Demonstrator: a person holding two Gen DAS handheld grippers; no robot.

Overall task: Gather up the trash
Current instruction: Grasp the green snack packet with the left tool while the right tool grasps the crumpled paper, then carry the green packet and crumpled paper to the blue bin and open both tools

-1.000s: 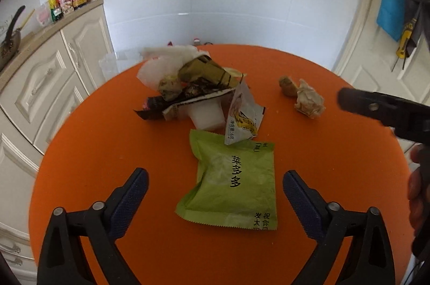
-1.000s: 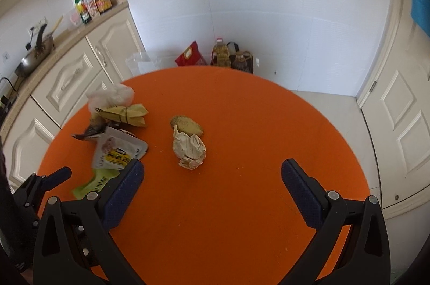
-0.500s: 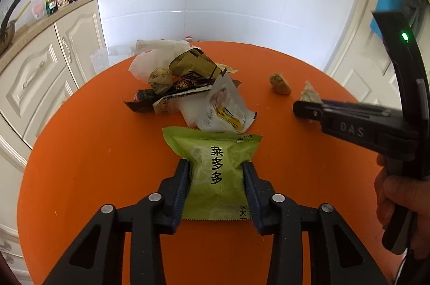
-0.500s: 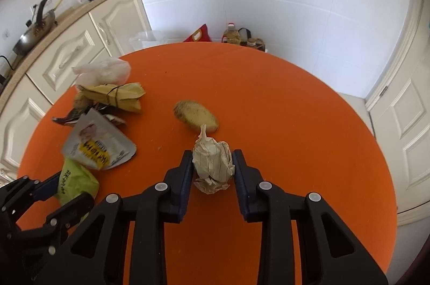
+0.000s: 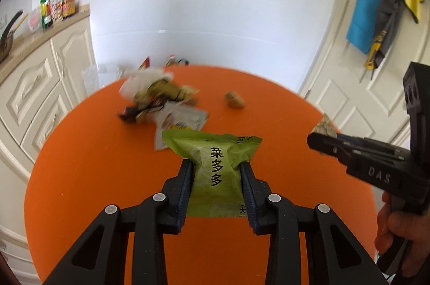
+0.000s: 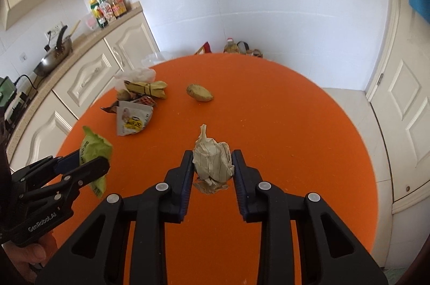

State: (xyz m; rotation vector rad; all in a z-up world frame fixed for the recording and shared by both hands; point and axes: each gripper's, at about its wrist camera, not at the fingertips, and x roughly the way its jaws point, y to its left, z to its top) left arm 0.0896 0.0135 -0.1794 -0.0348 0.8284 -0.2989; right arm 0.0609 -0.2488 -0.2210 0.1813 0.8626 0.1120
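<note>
On the round orange table [image 5: 80,177] my left gripper [image 5: 216,165] holds a green snack packet [image 5: 212,148] raised off the surface; its jaws are closing, with the pads pinching the packet's middle. My right gripper [image 6: 212,156] is shut on a crumpled paper ball [image 6: 209,166], also held just above the table [image 6: 295,123]. The right wrist view shows the left gripper [image 6: 94,160] with the green packet [image 6: 94,148] at lower left. In the left wrist view, the right gripper [image 5: 322,142] comes in from the right with the paper ball [image 5: 325,126] at its tip.
A pile of wrappers [image 6: 139,96] and a white-and-yellow pouch [image 6: 133,118] lie at the table's far left, a potato [image 6: 200,92] near the middle back. Cream cabinets [image 6: 88,75] with bottles and a pan run along the left. A door [image 6: 403,96] stands to the right.
Both grippers went from wide open to closed, the left on the green packet and the right on the paper ball. Both have lifted their loads off the table.
</note>
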